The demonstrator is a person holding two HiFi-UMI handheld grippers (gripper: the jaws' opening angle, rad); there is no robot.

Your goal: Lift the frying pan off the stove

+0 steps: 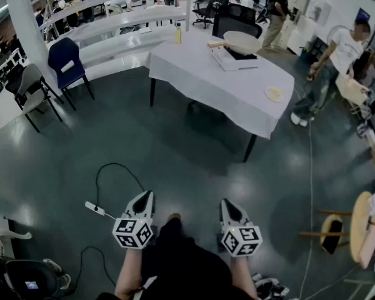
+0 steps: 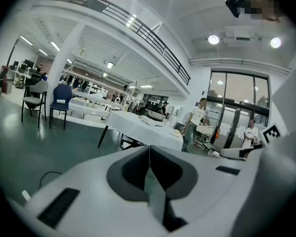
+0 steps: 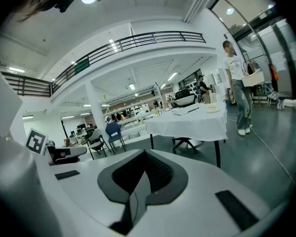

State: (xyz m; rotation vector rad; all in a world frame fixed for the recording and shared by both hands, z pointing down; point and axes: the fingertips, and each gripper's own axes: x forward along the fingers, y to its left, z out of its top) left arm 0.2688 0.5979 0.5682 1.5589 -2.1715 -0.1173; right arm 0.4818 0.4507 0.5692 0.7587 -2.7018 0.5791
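Left gripper [image 1: 148, 195] and right gripper [image 1: 225, 202], jaws pressed together and empty, point toward the frying pan [image 1: 242, 41] on its stove [image 1: 232, 60] far ahead; arriving closed could shove it sideways.

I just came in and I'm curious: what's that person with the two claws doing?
A person stands on the floor holding the left gripper and right gripper, both shut and empty. The frying pan sits on the stove on the white table some way ahead, untouched. Nothing is lifted yet.
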